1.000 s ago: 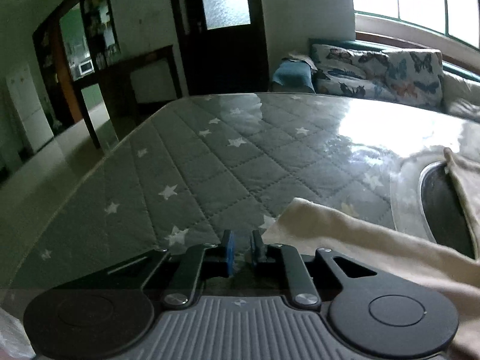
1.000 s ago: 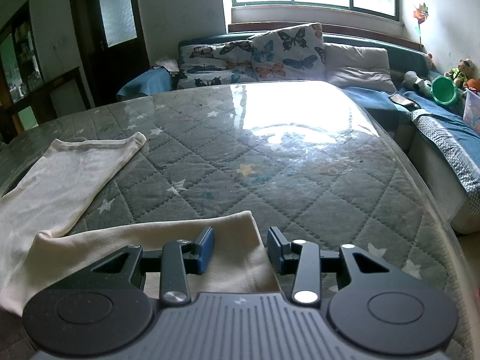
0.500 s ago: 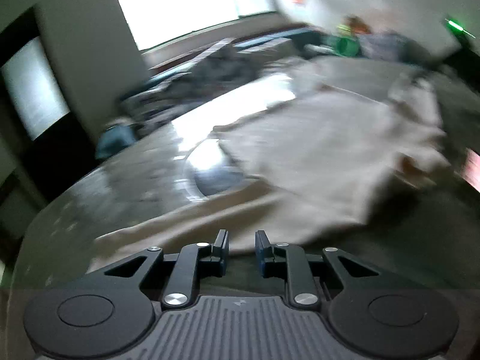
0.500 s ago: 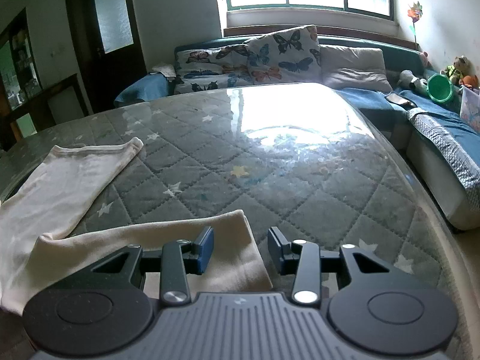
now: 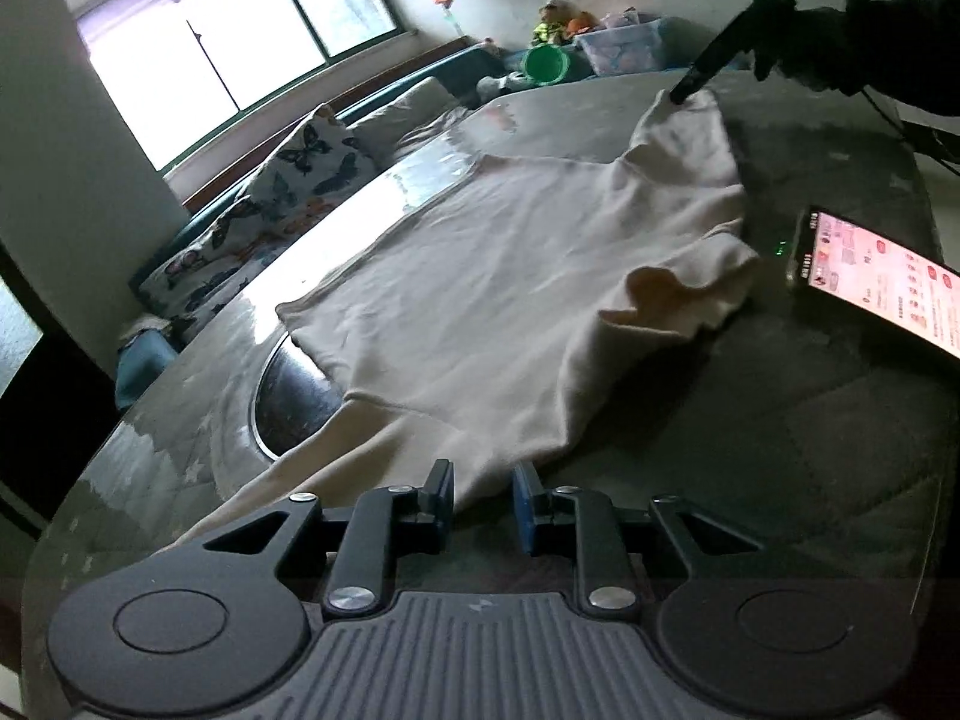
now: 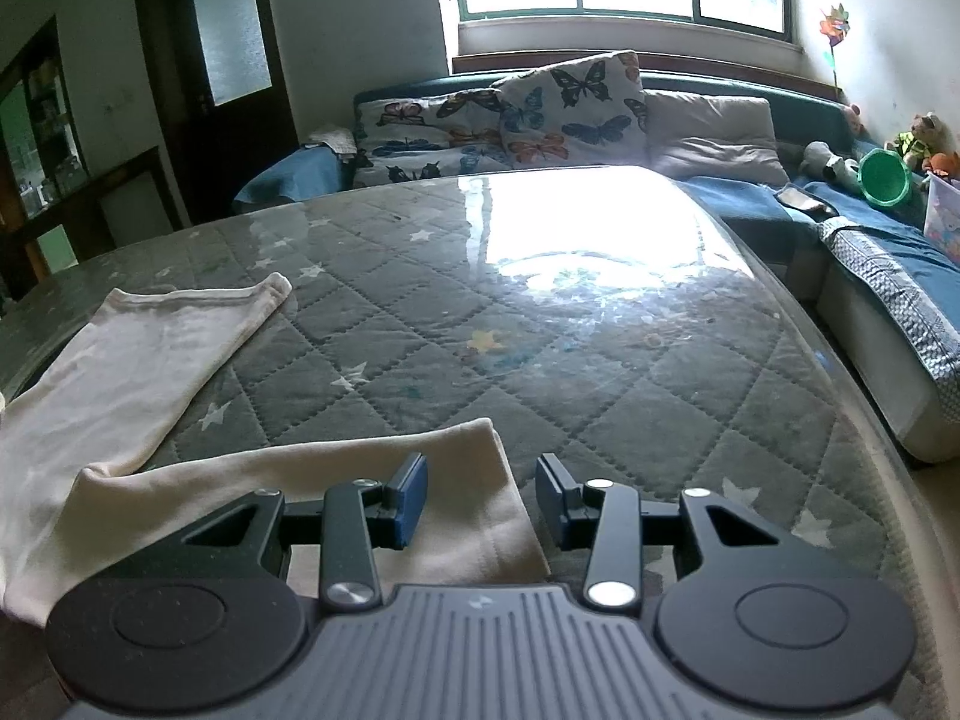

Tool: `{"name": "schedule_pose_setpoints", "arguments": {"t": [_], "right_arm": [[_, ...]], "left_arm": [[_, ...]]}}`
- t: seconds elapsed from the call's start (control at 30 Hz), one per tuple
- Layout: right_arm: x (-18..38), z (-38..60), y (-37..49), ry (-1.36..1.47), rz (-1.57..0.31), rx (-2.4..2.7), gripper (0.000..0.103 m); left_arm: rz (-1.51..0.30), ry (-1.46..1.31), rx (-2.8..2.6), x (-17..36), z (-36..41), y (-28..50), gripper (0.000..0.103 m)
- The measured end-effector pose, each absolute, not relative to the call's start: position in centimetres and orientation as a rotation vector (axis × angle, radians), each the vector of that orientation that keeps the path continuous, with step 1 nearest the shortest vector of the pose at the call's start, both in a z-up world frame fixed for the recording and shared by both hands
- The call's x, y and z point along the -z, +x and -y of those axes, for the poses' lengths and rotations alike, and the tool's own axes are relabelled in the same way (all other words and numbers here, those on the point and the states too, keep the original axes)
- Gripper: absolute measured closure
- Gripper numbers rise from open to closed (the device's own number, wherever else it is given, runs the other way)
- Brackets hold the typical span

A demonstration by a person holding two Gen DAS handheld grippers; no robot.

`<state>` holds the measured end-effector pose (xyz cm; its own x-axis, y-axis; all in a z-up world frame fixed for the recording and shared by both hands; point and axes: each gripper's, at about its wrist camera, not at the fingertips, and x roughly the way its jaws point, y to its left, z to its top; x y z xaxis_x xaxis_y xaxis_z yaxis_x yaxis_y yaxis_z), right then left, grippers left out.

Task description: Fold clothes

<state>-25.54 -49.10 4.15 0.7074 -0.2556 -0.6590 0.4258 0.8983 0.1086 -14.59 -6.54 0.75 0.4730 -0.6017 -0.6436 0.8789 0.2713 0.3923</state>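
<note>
A cream garment (image 5: 510, 276) lies spread on the grey star-quilted table (image 5: 780, 420). In the left wrist view its near edge runs down to my left gripper (image 5: 483, 501), whose jaws stand a narrow gap apart with the cloth's edge at their tips. At the far corner of the garment a hand in a dark sleeve (image 5: 870, 42) holds my right gripper (image 5: 684, 96) against the cloth. In the right wrist view my right gripper (image 6: 480, 498) is open above the end of a cream cloth strip (image 6: 336, 480), and a sleeve (image 6: 156, 348) lies to the left.
A lit phone (image 5: 870, 288) lies on the table right of the garment. A round metal-rimmed disc (image 5: 288, 396) shows beside the cloth's left edge. A sofa with butterfly cushions (image 6: 540, 114) stands behind the table, with a green bucket (image 6: 888, 180) and toys at right.
My left gripper has swung right, from facing the door side of the table to looking across the spread garment. The right gripper has barely shifted.
</note>
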Motion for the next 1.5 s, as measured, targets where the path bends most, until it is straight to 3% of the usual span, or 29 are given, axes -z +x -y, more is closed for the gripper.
{"name": "schedule_pose_setpoints", "arguments": {"t": [0.4, 0.67, 1.23, 1.5], "right_arm": [[-4.1, 48.9, -25.3, 0.26, -0.685, 0.379, 0.063], [-4.8, 48.6, -25.4, 0.25, -0.667, 0.371, 0.063], [-5.6, 46.9, -24.2, 0.23, -0.648, 0.294, 0.063], [-5.5, 47.1, -24.3, 0.236, -0.648, 0.295, 0.063]], "left_arm": [[-0.427, 0.794, 1.064, -0.5, 6.5, -14.0, 0.086], [-0.492, 0.704, 1.058, -0.7, 6.1, -13.6, 0.097], [-0.558, 0.643, 1.115, -1.2, 5.2, -15.2, 0.096], [-0.566, 0.523, 0.969, -3.1, 2.8, -10.6, 0.091]]}}
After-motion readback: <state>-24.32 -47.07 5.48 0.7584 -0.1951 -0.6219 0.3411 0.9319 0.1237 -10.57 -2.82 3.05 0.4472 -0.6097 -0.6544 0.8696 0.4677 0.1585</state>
